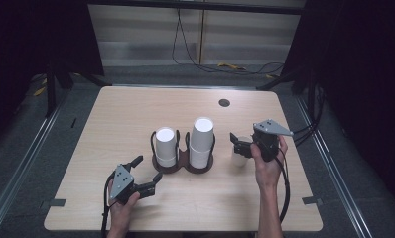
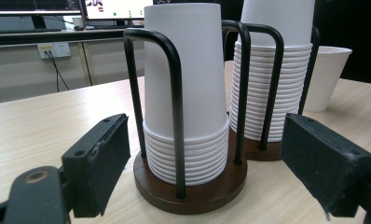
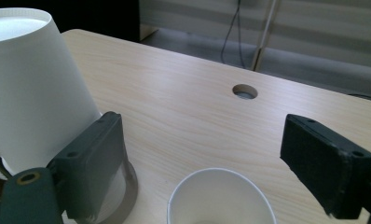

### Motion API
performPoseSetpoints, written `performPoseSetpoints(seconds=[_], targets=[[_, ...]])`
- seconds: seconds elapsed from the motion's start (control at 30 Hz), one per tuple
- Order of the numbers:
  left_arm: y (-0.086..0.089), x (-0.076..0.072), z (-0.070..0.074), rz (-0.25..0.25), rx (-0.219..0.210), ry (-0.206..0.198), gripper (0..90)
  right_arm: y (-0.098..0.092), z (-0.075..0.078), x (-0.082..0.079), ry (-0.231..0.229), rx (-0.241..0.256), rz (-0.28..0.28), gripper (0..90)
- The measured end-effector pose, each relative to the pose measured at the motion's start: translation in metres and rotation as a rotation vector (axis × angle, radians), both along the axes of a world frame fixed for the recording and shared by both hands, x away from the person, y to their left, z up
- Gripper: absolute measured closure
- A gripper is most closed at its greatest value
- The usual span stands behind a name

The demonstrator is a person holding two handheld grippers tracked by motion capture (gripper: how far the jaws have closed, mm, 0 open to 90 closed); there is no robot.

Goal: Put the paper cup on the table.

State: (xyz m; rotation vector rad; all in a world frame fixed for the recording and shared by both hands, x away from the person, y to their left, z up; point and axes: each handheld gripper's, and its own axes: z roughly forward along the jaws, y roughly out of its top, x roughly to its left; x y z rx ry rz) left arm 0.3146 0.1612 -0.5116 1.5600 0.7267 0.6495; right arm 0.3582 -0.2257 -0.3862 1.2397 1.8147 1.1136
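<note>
Right gripper (image 1: 236, 145) spread wide over single paper cup (image 1: 240, 156), clamping nothing. Left gripper (image 1: 147, 172) also wide, empty. Probably light, thin-walled, crushable; best pinched gently below rim.

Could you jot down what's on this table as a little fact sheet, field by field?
table: light wood, round hole near far edge
holder: dark double rack with black wire loops
left stack: shorter pile of upturned white cups
right stack: taller pile
single cup: upright, beside the rack, between the right gripper's open jaws
right gripper: open around the single cup
left gripper: open, facing the rack, apart from it
</note>
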Motion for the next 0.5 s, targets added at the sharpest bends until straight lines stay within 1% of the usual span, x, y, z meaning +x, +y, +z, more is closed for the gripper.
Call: performPoseSetpoints(seconds=[0.07,0.13,0.17,0.23,0.3,0.33,0.37,0.4,0.43,0.5], targets=[[0.000,0.000,0.000,0.000,0.000,0.000,15.9,0.003,-0.001,-0.007,-0.033,-0.005,-0.023,13.1],[0.001,0.000,0.000,0.005,0.003,0.001,15.9,0.006,-0.002,-0.013,-0.053,0.000,-0.022,13.1],[0.001,0.000,0.000,0.008,0.002,0.002,15.8,0.007,-0.003,-0.015,-0.063,-0.003,-0.033,13.1],[0.001,0.000,0.000,0.009,0.001,0.002,15.8,0.009,-0.006,-0.020,-0.076,0.009,-0.038,13.1],[0.000,0.000,0.000,0.010,0.002,-0.001,15.7,0.012,-0.009,-0.026,-0.103,0.016,-0.055,13.0],[0.000,0.000,0.000,0.009,0.003,-0.002,15.7,0.013,-0.011,-0.028,-0.114,0.026,-0.051,13.0],[0.000,0.000,0.000,0.010,0.003,-0.002,15.8,0.014,-0.012,-0.031,-0.112,0.029,-0.042,13.0],[0.001,0.000,0.000,0.010,0.003,-0.001,15.7,0.016,-0.014,-0.033,-0.123,0.033,-0.037,13.0],[0.001,0.000,0.000,0.009,0.003,-0.001,15.7,0.017,-0.016,-0.036,-0.121,0.039,-0.028,13.0],[0.001,0.000,0.000,0.006,0.002,-0.002,15.7,0.021,-0.021,-0.041,-0.140,0.049,-0.019,13.0]])
